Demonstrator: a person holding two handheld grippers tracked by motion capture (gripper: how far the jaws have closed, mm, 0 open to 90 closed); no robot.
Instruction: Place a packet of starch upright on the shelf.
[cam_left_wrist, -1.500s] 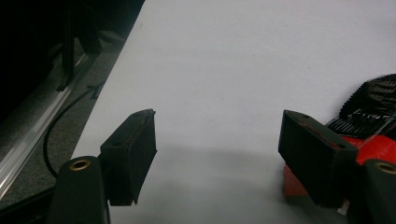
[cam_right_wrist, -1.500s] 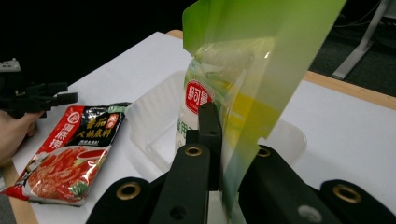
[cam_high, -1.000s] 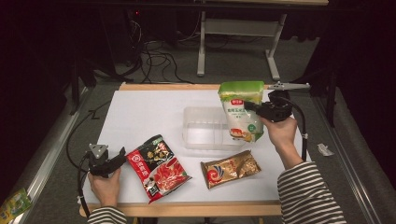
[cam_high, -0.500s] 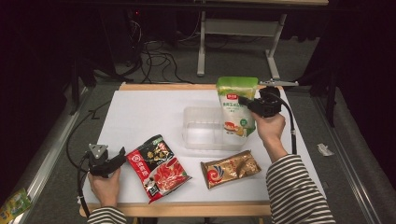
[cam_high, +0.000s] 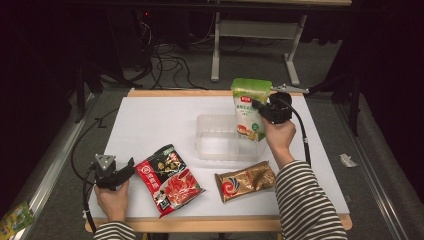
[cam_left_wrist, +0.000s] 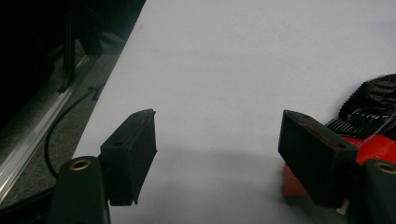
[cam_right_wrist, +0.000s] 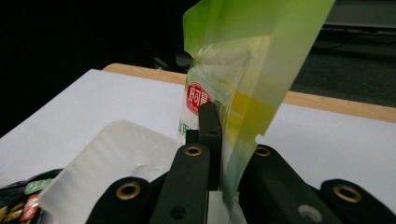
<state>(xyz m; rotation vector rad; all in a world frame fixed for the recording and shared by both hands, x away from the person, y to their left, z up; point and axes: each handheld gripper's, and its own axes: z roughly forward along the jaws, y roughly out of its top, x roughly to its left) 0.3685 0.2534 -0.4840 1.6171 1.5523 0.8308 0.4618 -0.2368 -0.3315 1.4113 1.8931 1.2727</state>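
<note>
**Green pouch held upright over the clear tray**

The right gripper (cam_high: 259, 106) has its jaws closed on the side edge of the green pouch (cam_high: 248, 107), which hangs upright above the right end of the clear plastic tray (cam_high: 212, 142), its bottom at the tray's rim or just inside. From the tray's centre the pouch is at about 2 o'clock. In the right gripper view the jaws pinch the thin flat seal of the green pouch (cam_right_wrist: 243, 70), not the filled body.

I judge the pouch to be light and soft. The film looks smooth and probably slippery, and the filled part can sag or swing under the grip. The flat seal at the edge is a good place to hold, because it is thin and stiffer than the body; a grip lower on the belly could squeeze the contents.

The right hand (cam_high: 279, 135) reaches forward from 5 o'clock with a striped sleeve, and the gripper points to the left.

The left gripper (cam_high: 120, 175) rests low at the table's 8 o'clock corner, jaws wide apart and holding nothing, just beside the red and black snack bag (cam_high: 167, 180). A gold snack bag (cam_high: 245, 181) lies at 6 o'clock from the tray.
</note>
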